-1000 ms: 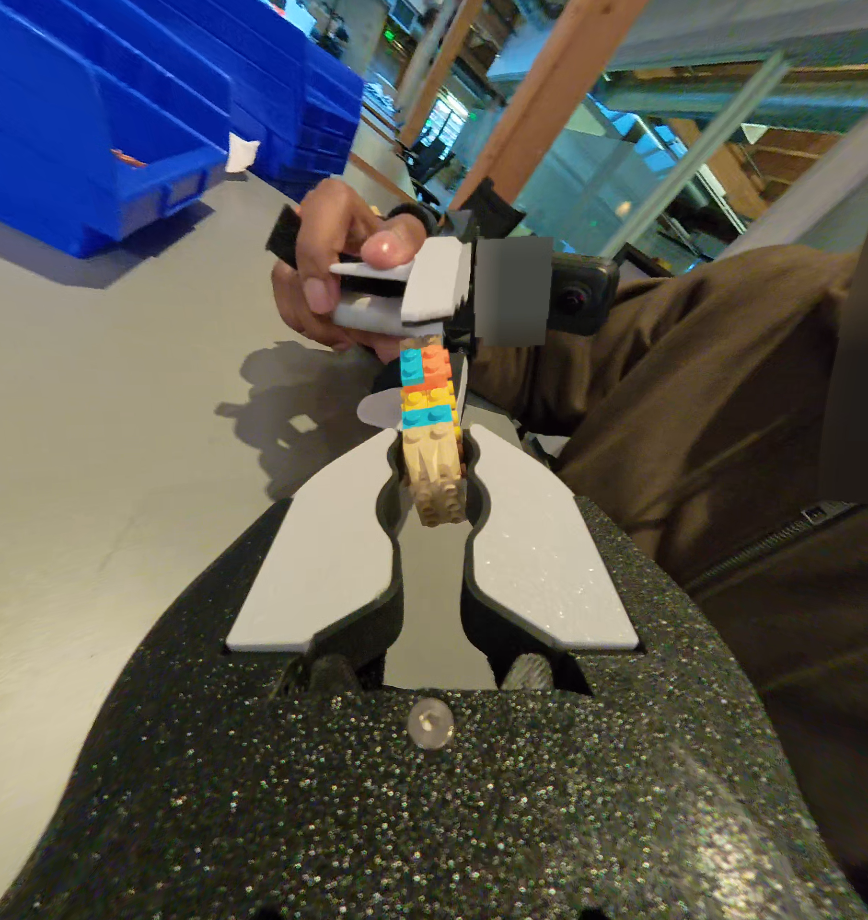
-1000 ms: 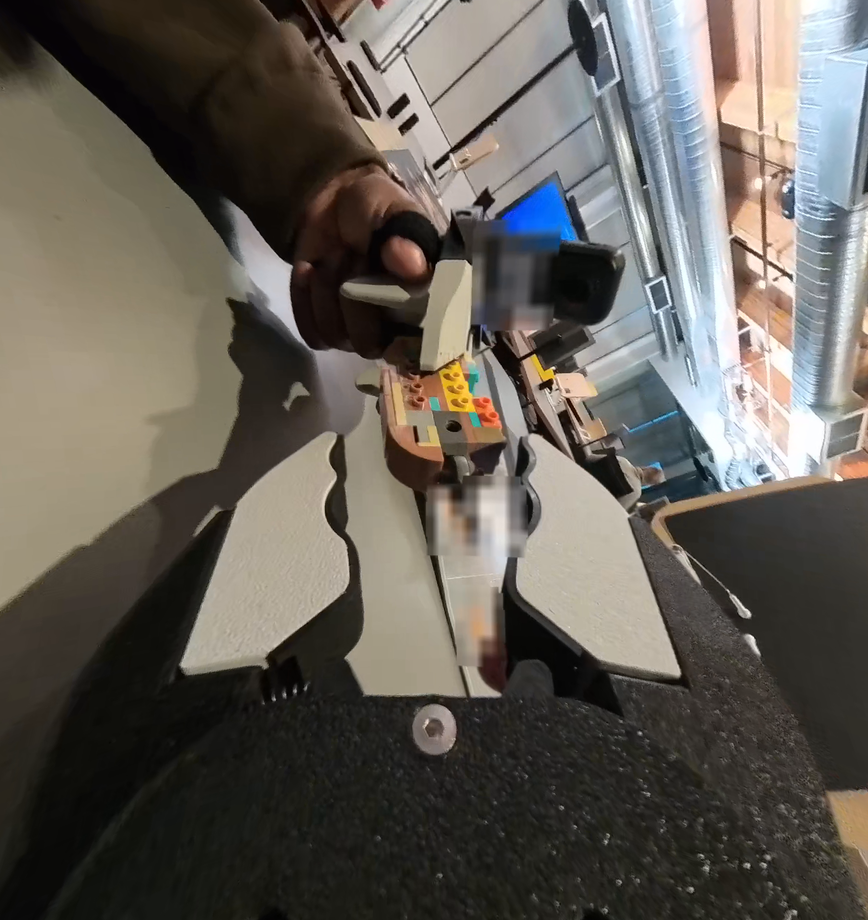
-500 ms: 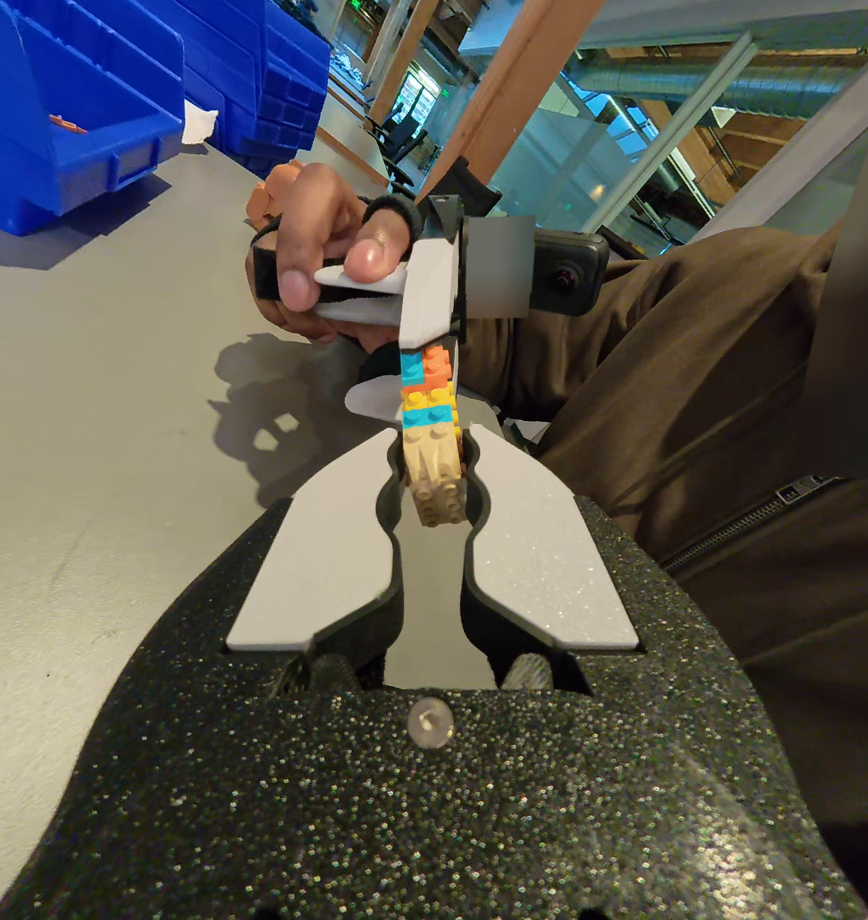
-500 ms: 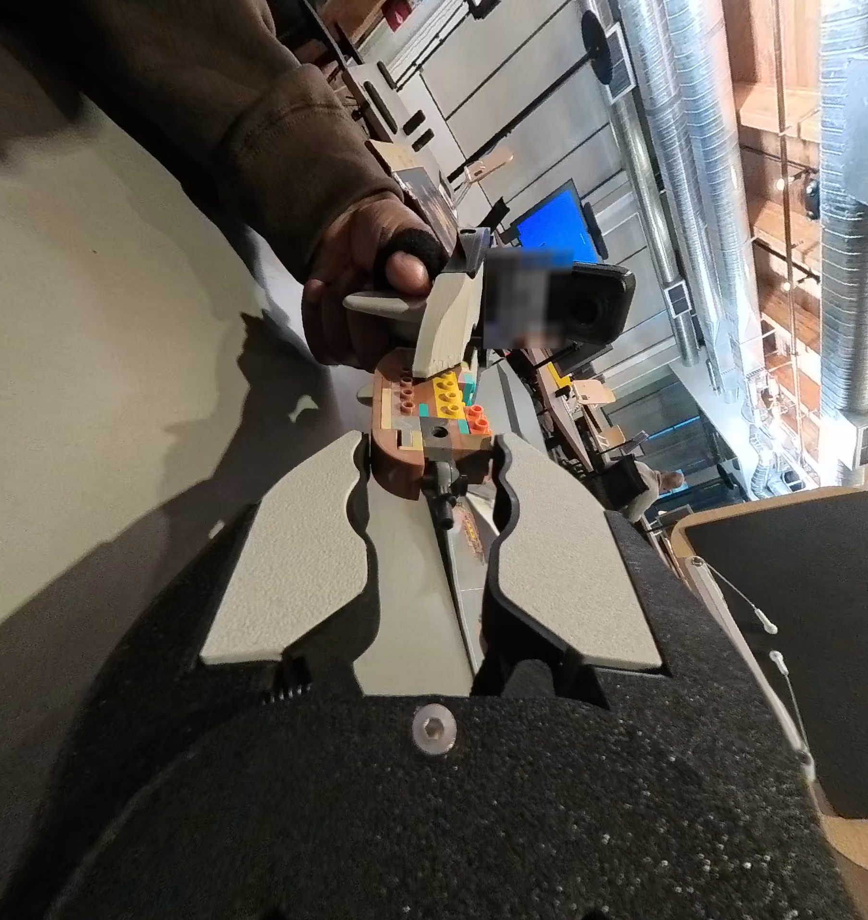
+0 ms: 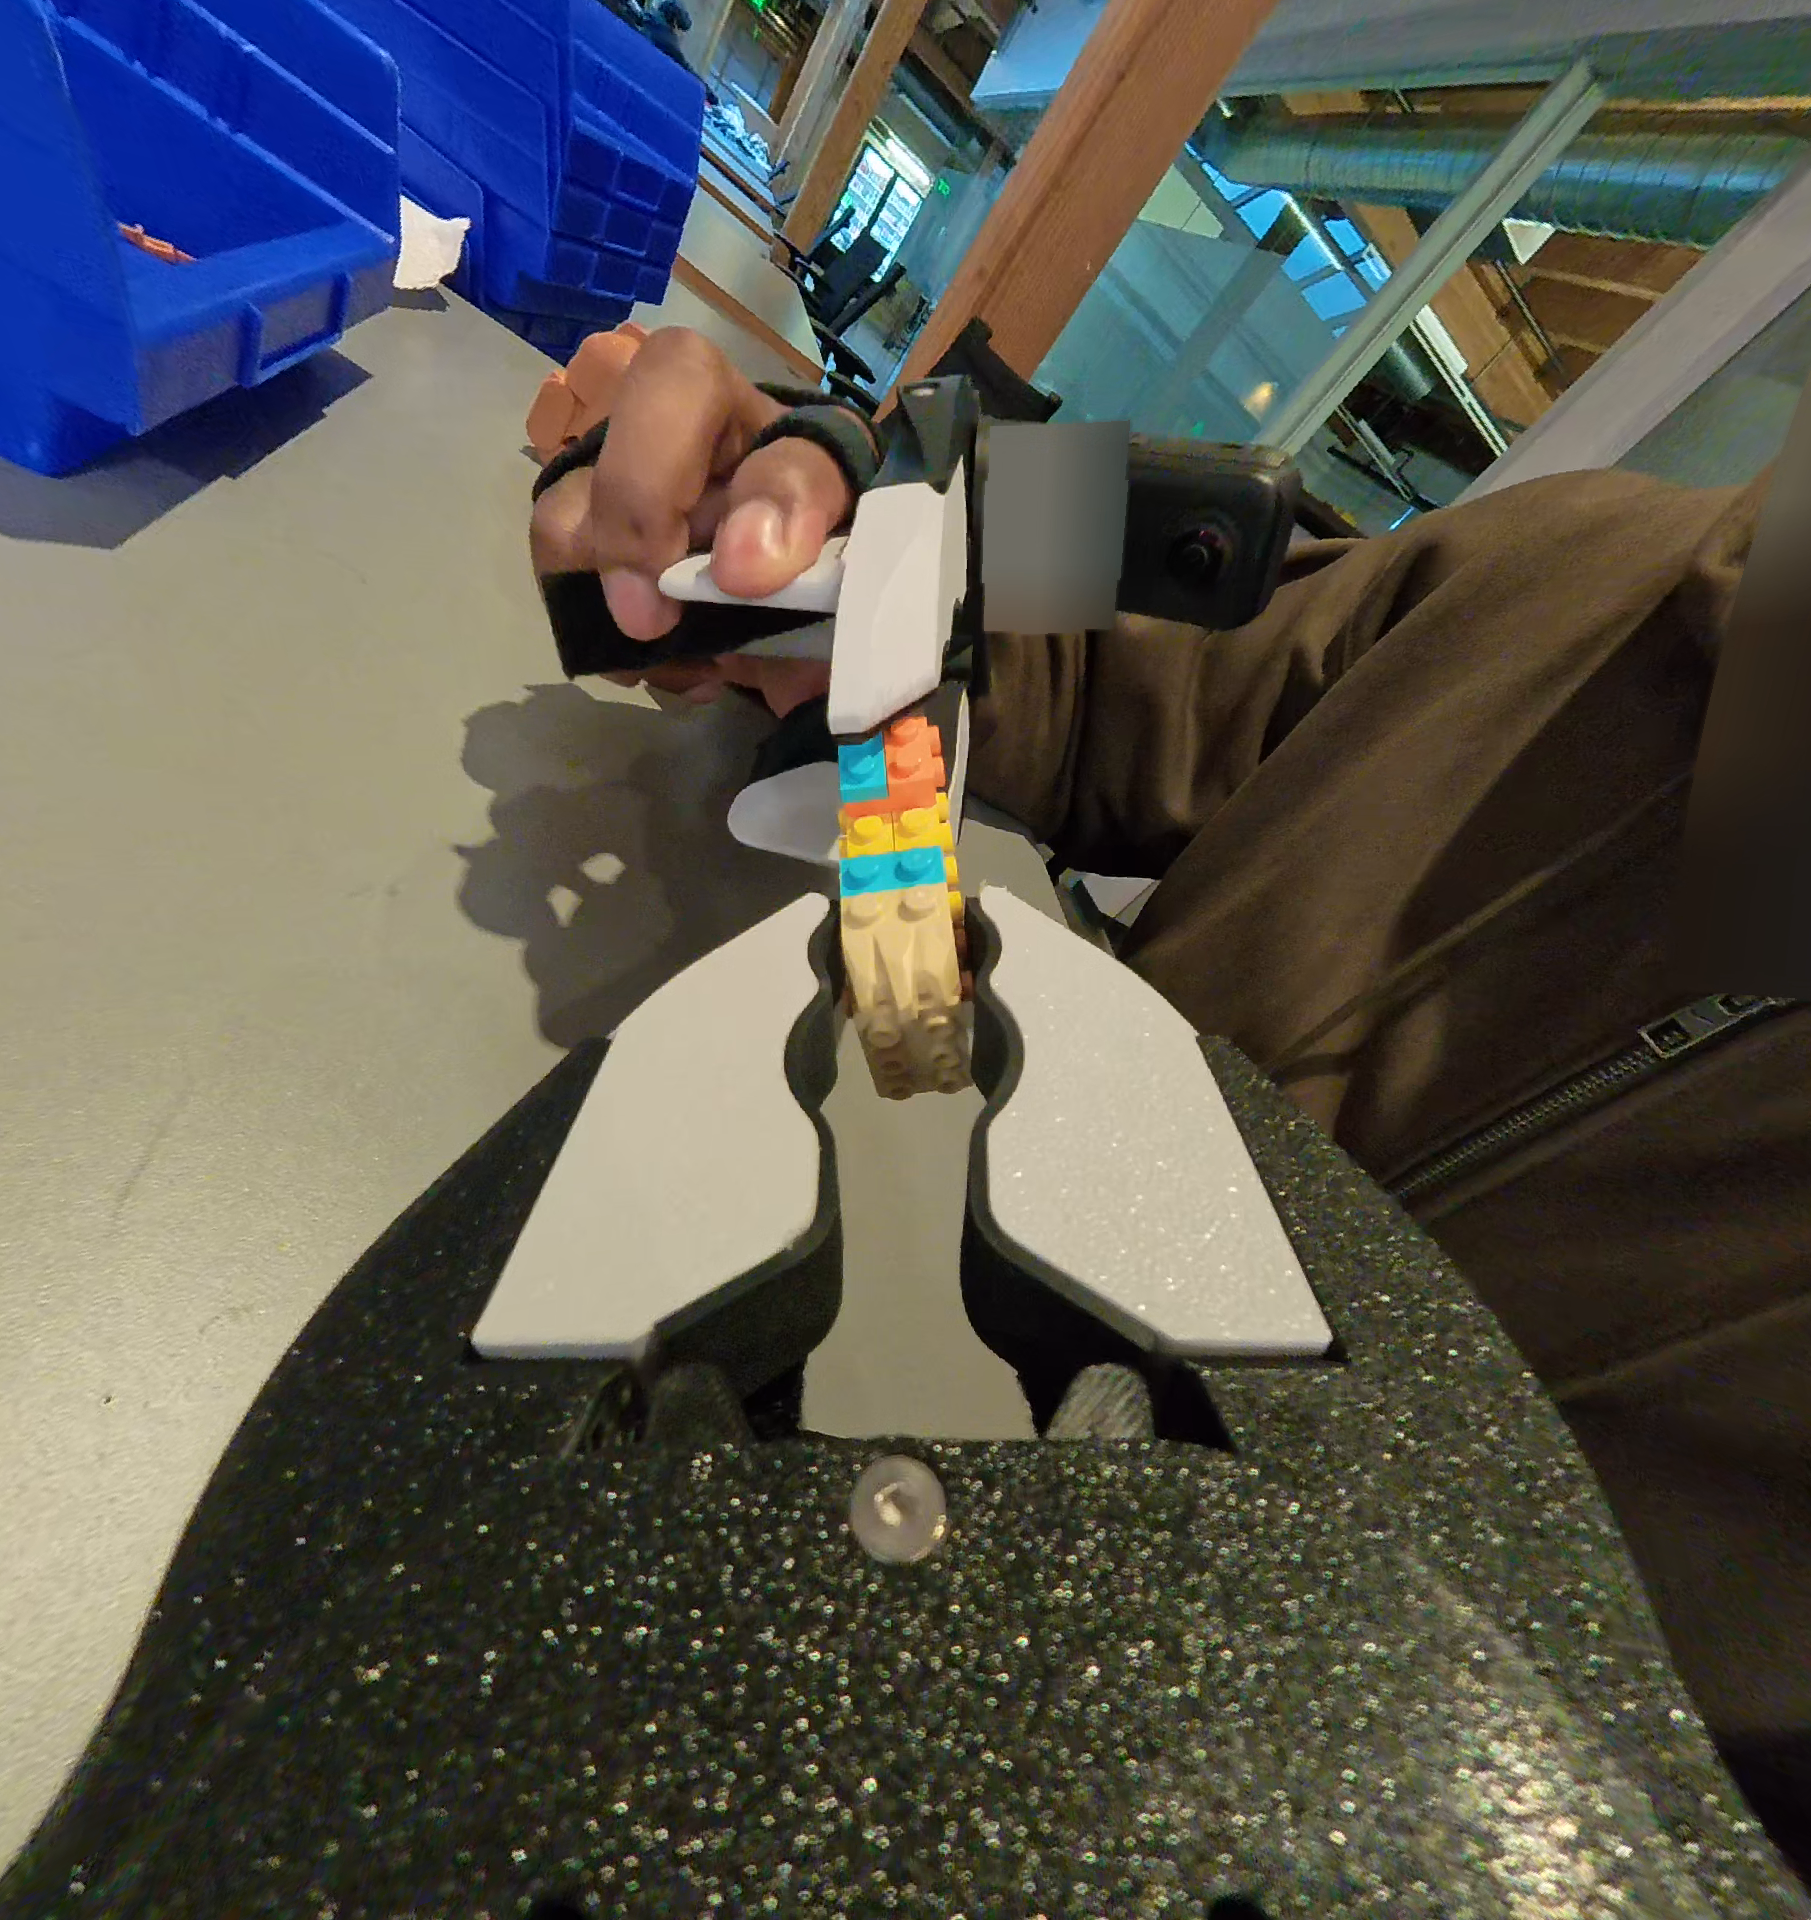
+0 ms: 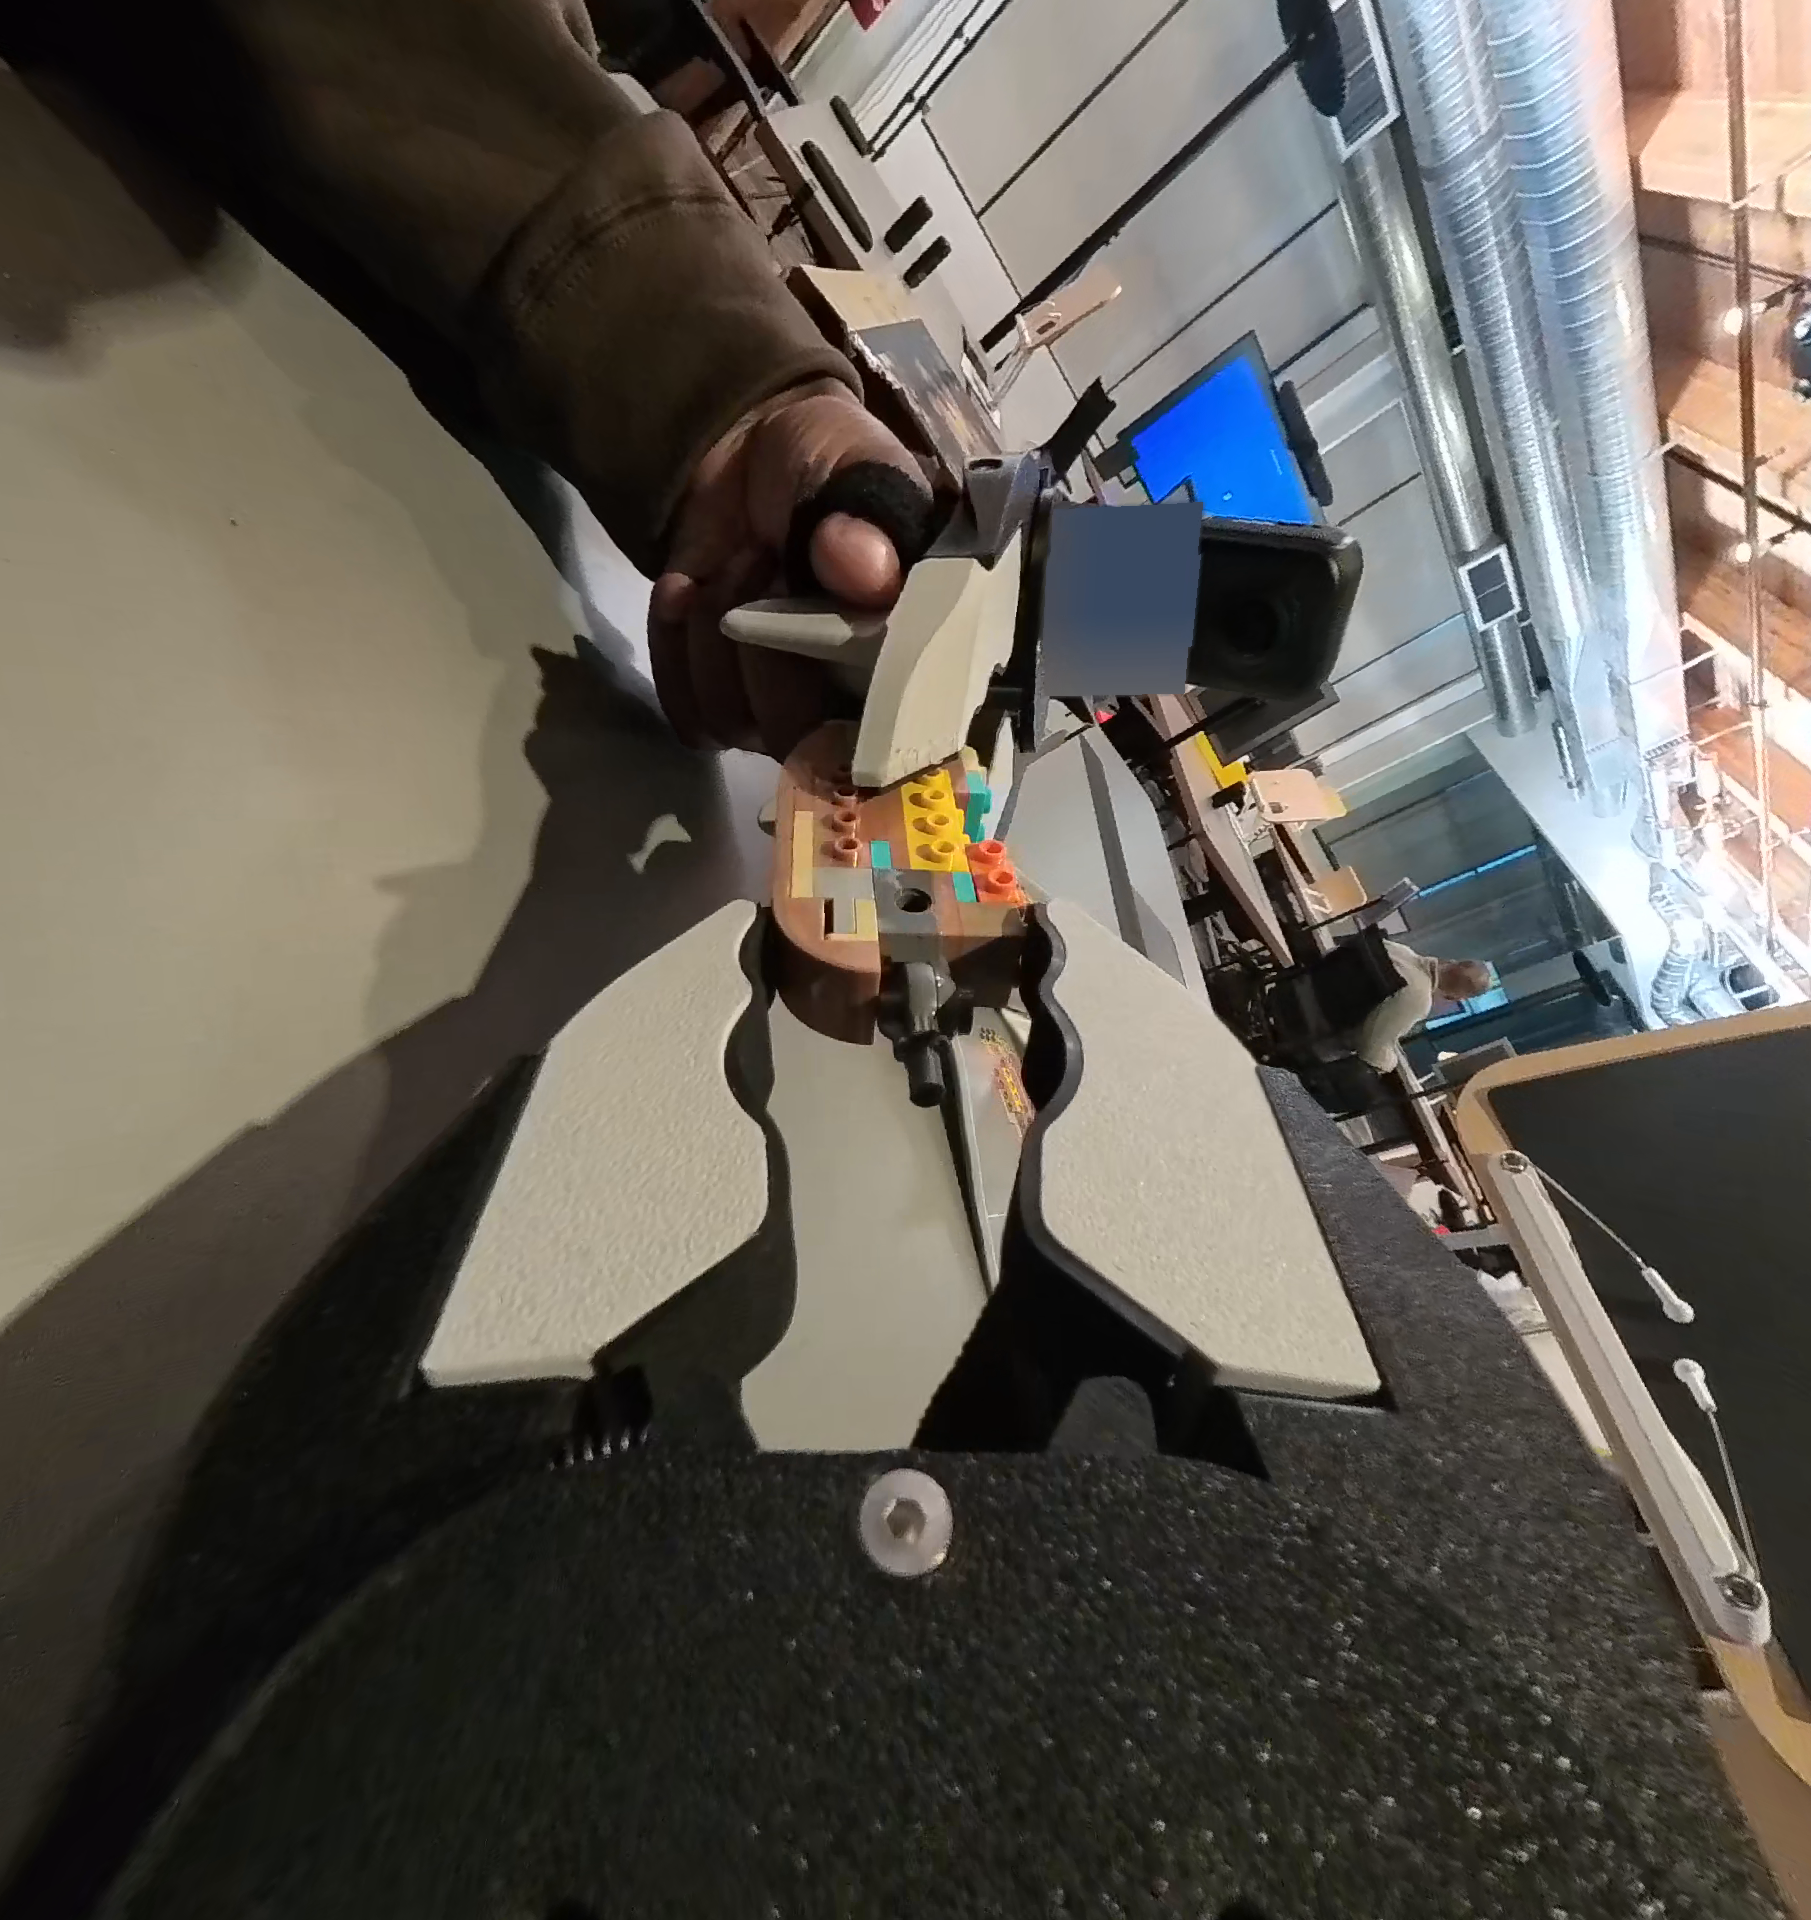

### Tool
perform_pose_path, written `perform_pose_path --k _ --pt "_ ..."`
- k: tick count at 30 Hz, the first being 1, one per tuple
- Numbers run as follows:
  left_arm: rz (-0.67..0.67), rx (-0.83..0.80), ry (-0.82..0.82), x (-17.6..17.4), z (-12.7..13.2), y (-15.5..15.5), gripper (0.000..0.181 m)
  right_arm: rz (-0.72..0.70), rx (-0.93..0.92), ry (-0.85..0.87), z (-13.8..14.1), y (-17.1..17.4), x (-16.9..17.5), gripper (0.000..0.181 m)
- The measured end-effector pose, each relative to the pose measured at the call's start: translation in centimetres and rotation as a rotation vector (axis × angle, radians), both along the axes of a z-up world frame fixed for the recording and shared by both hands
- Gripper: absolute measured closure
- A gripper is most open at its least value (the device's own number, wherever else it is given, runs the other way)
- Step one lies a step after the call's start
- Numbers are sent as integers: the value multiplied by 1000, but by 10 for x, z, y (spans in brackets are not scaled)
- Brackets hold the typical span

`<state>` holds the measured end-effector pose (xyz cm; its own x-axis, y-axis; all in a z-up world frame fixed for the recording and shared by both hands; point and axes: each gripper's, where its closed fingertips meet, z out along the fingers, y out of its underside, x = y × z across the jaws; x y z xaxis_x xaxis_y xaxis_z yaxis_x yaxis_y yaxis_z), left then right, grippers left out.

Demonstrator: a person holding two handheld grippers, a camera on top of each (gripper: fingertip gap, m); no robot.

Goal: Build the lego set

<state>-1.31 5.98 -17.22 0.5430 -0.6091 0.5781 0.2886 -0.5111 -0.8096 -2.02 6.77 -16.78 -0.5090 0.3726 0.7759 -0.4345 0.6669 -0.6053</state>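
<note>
- Two grippers are holding one lego model [image 5: 899, 914] together in the air above the grey table [image 5: 205, 831].
- Left gripper [image 5: 901, 940] is clamping its fingers on the tan end of the model.
- Right gripper [image 6: 901, 935] is closing on the brown end of the model, beside the grey peg [image 6: 920, 1029]; its fingers are touching both sides.
- Blue bins [image 5: 153, 208] are standing well apart from the model, at the far side.
- I am judging the model light and stiff, but its joints are fragile: twisting could be splitting the layers.
- Best hold is across the flat sides, near the base, not on small top bricks.
</note>
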Motion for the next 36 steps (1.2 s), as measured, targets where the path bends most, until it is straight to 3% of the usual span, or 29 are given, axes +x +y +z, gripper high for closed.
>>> perform_pose_path --k 11,16,19,23,29,32,36 --pt "47 7 -58 -5 5 5 157 -56 17 48 3 3 -5 135" --pt "161 -29 -16 -20 -2 15 119 -141 21 91 9 12 -12 135" --pt "275 -26 25 -34 -6 22 109 -217 17 113 14 21 -18 135" --pt "398 1 48 -50 -4 27 110 -290 23 165 20 27 -21 135" --pt "291 63 -125 -25 12 25 131 -268 -5 217 26 21 -18 135" --pt "259 125 -179 -17 23 24 152 -264 2 227 24 18 -18 135" --pt "268 201 -119 -15 27 22 159 -263 -35 210 25 18 -19 135"
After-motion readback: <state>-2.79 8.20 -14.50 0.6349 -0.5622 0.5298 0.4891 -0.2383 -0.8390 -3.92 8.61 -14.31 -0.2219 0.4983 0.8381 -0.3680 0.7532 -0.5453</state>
